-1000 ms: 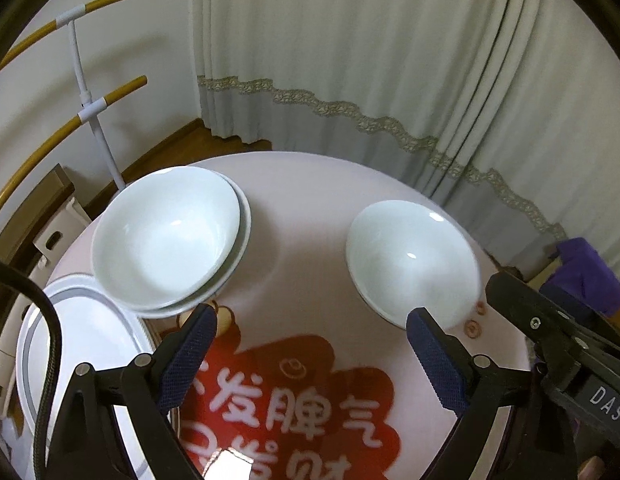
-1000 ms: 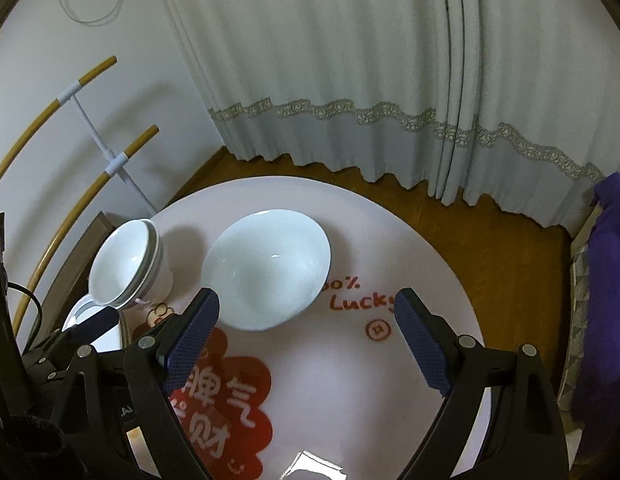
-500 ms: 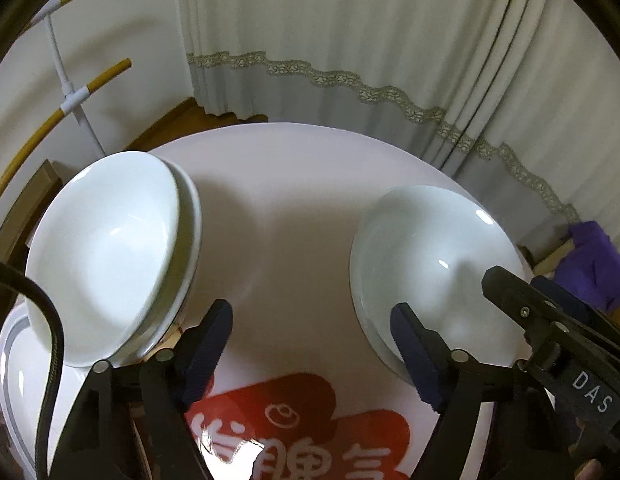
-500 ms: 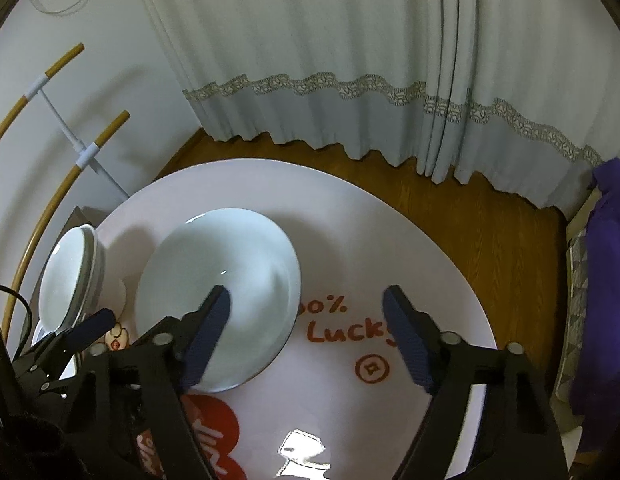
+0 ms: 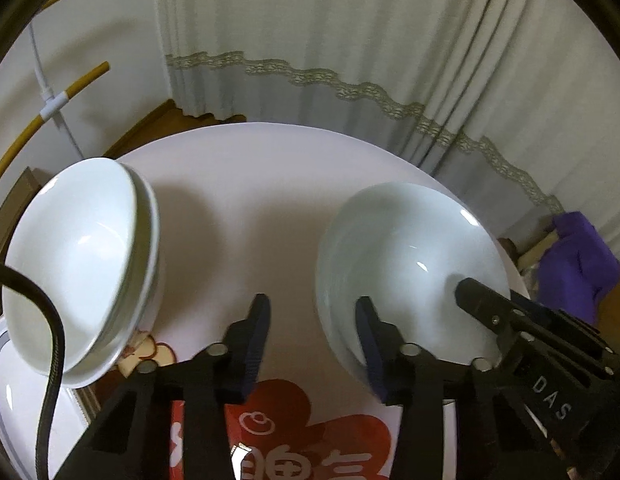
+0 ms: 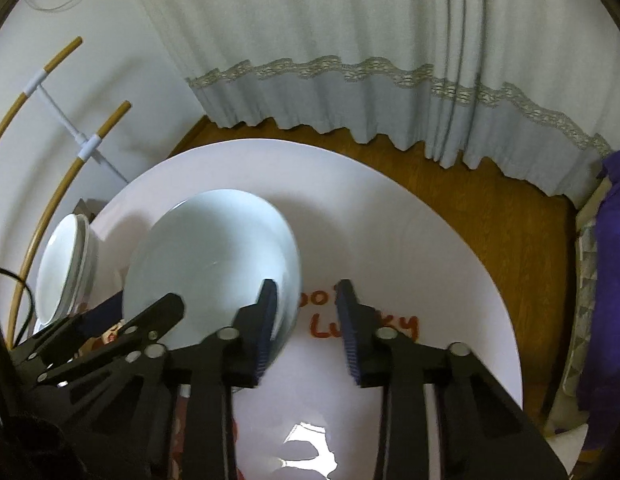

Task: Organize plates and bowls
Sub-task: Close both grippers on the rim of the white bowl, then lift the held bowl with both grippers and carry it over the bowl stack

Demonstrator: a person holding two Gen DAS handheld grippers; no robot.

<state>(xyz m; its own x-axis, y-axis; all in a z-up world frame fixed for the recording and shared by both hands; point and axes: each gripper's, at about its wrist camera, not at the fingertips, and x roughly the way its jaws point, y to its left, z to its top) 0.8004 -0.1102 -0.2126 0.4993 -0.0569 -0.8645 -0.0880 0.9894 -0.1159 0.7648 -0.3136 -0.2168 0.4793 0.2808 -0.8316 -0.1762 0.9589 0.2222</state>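
**Both grippers straddle the rim of a lone bowl on the round table**

From my left-wrist view, two stacked white bowls (image 5: pixel 74 256) sit at the left edge of the round white table (image 5: pixel 246 184), with a white plate (image 5: pixel 14 396) partly under them, just beside the table's rim. A broad bare stretch of smooth tabletop separates them from the single glossy white bowl (image 5: pixel 410 268) on the right, which sits close to the table's right edge. My left gripper (image 5: pixel 314 328) straddles that bowl's near-left rim: one blue ribbed pad is inside, the other outside on the table side, and the jaws are closing with a gap showing at the outer pad. The right gripper's black frame reaches into the bowl from the right.

The right-wrist view alone shows the wood floor beyond the table's far edge, red "Lucky" lettering (image 6: pixel 362 324) and open tabletop to the right. There my right gripper (image 6: pixel 306 316) closes across the same bowl's (image 6: pixel 214 256) right rim; whether its pads press yet, I cannot tell. Pleated, lace-trimmed curtains (image 6: pixel 330 40) hang behind, and purple cloth (image 6: pixel 610 280) lies far right.
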